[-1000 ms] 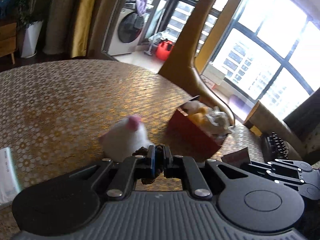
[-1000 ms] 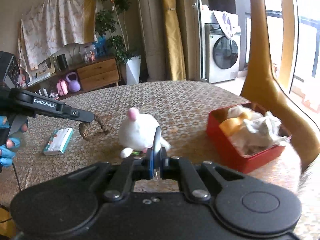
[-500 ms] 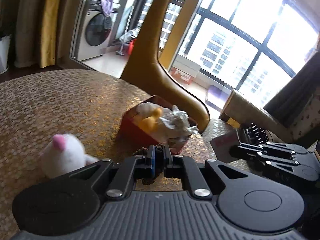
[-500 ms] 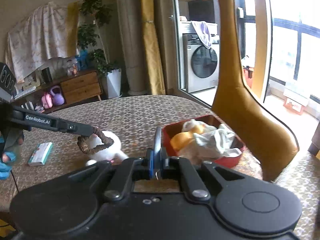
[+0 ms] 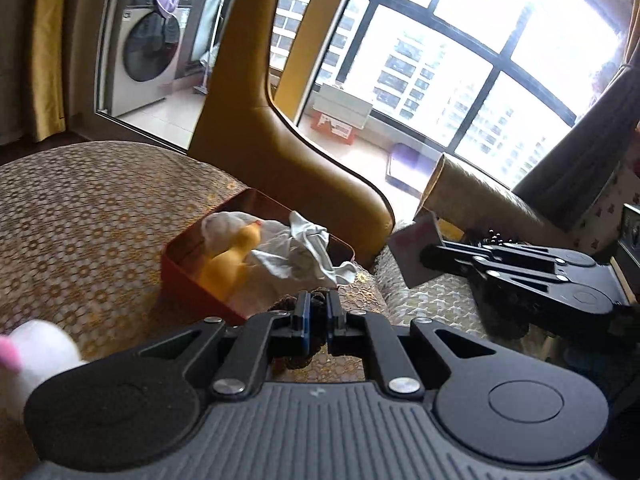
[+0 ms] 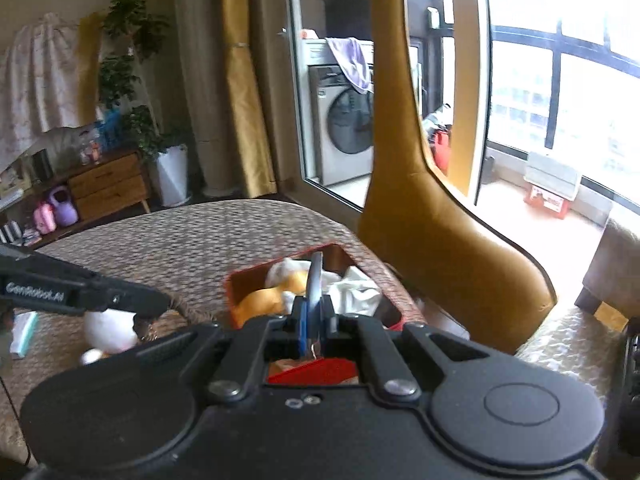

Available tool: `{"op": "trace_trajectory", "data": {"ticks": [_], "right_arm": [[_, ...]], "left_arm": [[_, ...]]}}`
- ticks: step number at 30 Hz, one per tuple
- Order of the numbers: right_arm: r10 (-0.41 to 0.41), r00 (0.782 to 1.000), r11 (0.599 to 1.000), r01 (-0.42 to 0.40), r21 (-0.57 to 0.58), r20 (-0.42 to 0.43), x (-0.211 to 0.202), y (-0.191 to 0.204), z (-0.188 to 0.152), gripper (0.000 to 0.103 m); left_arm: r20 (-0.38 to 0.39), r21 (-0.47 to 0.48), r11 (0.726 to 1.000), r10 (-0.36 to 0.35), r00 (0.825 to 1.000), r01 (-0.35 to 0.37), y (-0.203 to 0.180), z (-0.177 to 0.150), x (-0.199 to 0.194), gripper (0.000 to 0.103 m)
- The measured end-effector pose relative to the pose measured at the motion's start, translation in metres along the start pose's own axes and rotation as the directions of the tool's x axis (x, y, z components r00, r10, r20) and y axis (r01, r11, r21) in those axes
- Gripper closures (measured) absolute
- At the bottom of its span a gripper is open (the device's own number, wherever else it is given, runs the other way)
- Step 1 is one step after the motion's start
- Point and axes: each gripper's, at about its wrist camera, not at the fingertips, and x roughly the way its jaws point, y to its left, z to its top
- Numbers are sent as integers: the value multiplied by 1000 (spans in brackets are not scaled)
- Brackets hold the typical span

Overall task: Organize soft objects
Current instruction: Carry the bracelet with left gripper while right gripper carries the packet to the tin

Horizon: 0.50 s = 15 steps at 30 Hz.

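A red box (image 5: 188, 276) on the patterned table holds a yellow plush (image 5: 232, 260) and crumpled white cloth (image 5: 304, 256); it also shows in the right wrist view (image 6: 240, 280). My left gripper (image 5: 316, 316) is shut on a brown woven ring (image 5: 316, 298), near the box's front corner; the ring also shows in the right wrist view (image 6: 180, 308). My right gripper (image 6: 314, 320) is shut on a thin flat card (image 6: 316, 280), seen as a grey-red card in the left wrist view (image 5: 416, 256). A white plush with a pink ear (image 5: 36, 348) lies to the left.
A tall tan giraffe-shaped figure (image 6: 412, 200) stands behind the box at the table's edge. A small white-green packet (image 6: 24, 332) lies far left on the table (image 5: 80, 208). A washing machine (image 6: 344, 128) and windows are beyond.
Both grippers have swung right toward the red box. The white plush has slid to the left edge of the left wrist view. The right gripper's card now stands over the box.
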Motion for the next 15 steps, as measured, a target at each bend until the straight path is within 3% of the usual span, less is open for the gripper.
{"op": "trace_trajectory", "data": {"ticks": [15], "right_arm": [[63, 995, 995, -56, 86, -75, 96, -25, 23, 98]], "left_arm": [[-52, -71, 997, -35, 998, 31, 19, 21, 73, 96]]}}
